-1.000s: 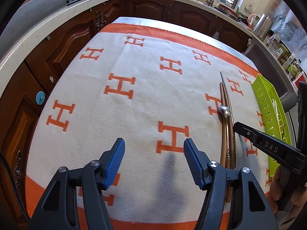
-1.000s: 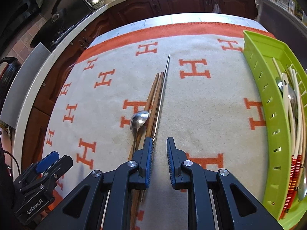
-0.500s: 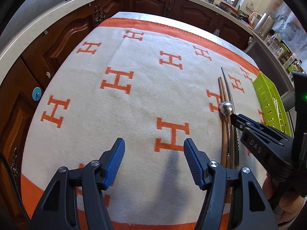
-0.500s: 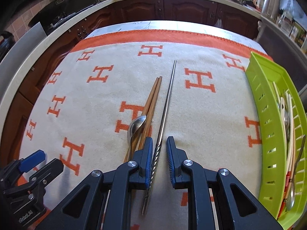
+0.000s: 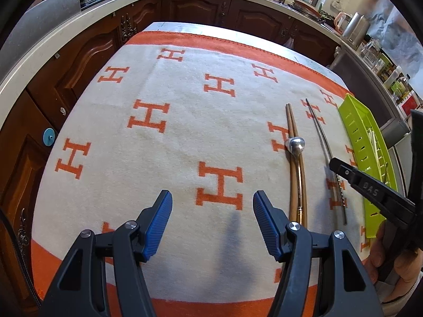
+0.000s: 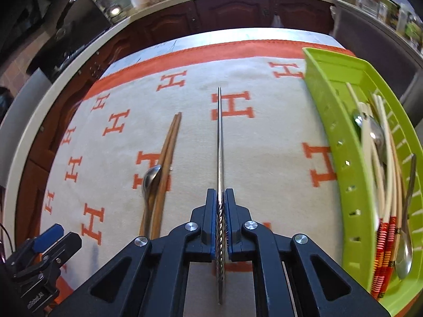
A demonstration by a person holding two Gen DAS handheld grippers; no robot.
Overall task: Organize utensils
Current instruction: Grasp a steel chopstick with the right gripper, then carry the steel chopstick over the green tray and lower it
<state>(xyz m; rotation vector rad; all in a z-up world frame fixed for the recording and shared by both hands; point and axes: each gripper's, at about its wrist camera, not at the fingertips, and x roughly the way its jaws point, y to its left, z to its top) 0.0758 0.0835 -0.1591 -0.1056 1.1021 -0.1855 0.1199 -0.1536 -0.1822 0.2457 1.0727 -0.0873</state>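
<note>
My right gripper (image 6: 220,192) has its jaws closing, and the blue pads press on the twisted end of a metal chopstick (image 6: 219,137). The chopstick points away over the blanket. In the left wrist view the same metal chopstick (image 5: 321,134) runs under the right gripper (image 5: 334,163). To its left lie a pair of wooden chopsticks (image 6: 169,142) and a metal spoon (image 6: 151,177), side by side and touching. A green tray (image 6: 325,111) at the right holds white chopsticks and spoons. My left gripper (image 5: 212,203) hovers open over bare blanket, nothing between its fingers.
A white blanket with orange H marks and an orange border (image 5: 148,116) covers the table. Dark wooden cabinets and a pale counter (image 5: 87,18) ring the table's far and left sides. A person's hand (image 5: 396,272) holds the right gripper at the lower right.
The right gripper's jaws have shut on the metal chopstick and carried it to the right, away from the wooden pair and spoon. The left gripper stays open in much the same place.
</note>
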